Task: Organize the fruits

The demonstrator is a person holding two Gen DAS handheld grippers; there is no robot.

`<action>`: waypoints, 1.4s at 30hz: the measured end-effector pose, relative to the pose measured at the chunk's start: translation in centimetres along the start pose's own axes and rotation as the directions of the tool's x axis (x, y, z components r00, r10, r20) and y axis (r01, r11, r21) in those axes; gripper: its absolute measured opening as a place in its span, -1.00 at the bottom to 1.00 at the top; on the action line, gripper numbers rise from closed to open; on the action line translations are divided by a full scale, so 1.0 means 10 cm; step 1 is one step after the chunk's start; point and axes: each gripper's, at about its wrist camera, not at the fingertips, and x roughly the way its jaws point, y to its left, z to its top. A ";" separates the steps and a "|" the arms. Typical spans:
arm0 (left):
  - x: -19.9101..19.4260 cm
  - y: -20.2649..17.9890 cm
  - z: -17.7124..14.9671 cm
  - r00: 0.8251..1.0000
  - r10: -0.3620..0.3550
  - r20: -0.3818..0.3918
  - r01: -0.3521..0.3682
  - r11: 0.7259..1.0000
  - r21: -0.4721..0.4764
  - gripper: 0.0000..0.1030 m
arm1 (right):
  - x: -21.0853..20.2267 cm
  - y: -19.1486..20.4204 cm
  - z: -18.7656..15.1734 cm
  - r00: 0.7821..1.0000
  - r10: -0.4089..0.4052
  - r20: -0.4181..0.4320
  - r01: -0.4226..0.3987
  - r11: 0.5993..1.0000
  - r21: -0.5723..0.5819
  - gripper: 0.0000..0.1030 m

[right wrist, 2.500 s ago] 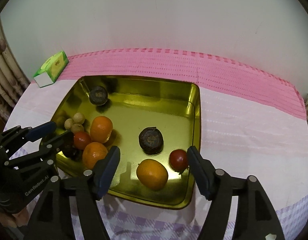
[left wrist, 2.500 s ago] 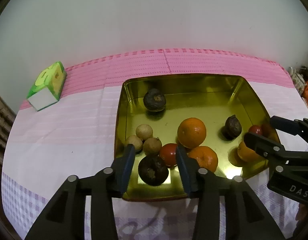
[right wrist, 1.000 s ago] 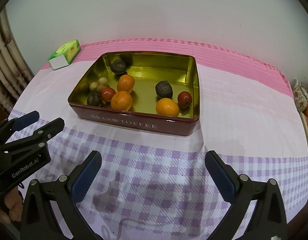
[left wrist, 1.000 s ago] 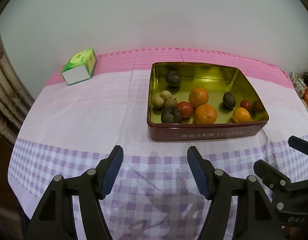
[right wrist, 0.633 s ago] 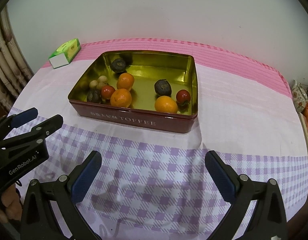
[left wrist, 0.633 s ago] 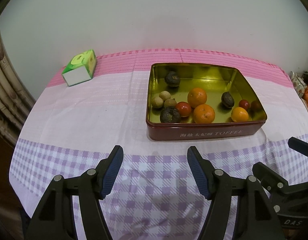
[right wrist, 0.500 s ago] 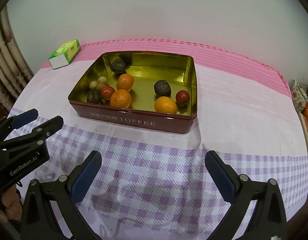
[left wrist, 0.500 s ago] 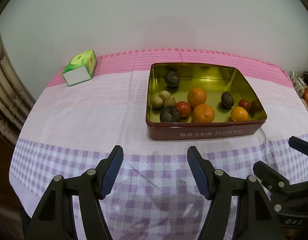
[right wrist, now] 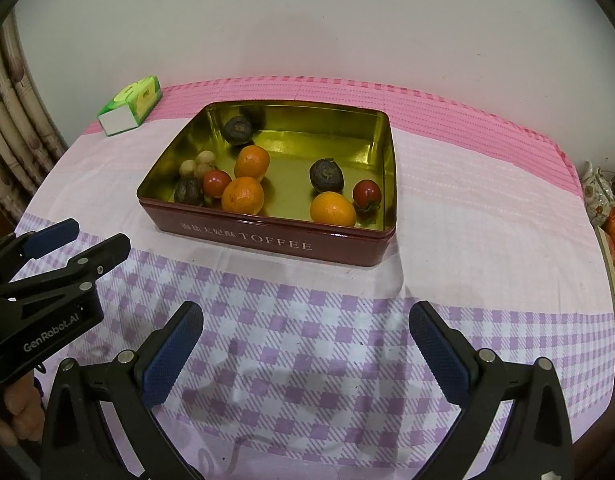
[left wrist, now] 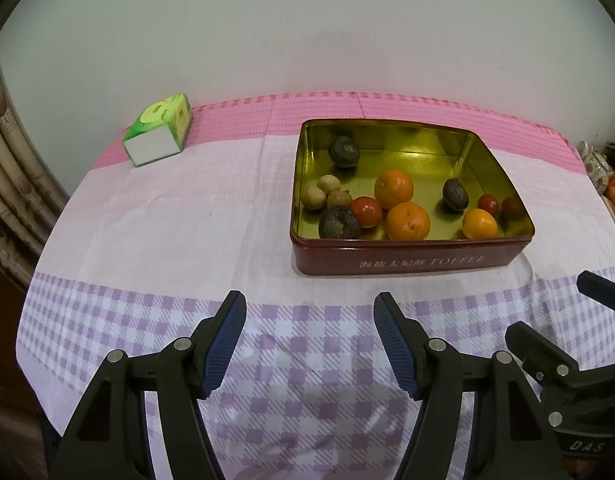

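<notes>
Inside the red toffee tin [right wrist: 267, 240], mixed fruits [right wrist: 243, 195]; both grippers' jaws spread, empty.

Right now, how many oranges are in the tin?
3. Two oranges touch near the tin's middle: one farther back, one at the front wall. The third sits toward the right, beside a small red fruit. None looks hidden.

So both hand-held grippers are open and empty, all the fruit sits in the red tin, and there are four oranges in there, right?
Nearly. The tin holds three oranges, not four: and in the right wrist view. The rest stands: left hand-held gripper and right hand-held gripper are open and empty, and all the fruit is in the tin.
</notes>
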 end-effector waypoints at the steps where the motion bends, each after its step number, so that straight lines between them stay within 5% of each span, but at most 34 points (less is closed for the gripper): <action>1: 0.00 0.00 0.00 1.000 0.000 -0.001 0.000 1.000 0.001 0.30 | 0.00 0.00 0.00 1.000 0.000 0.000 0.000 1.000 0.001 0.99; 42: 0.03 -0.02 -0.02 1.000 -0.014 -0.010 0.014 1.000 0.007 0.30 | 0.03 0.00 -0.05 1.000 -0.001 -0.014 0.001 1.000 -0.002 0.99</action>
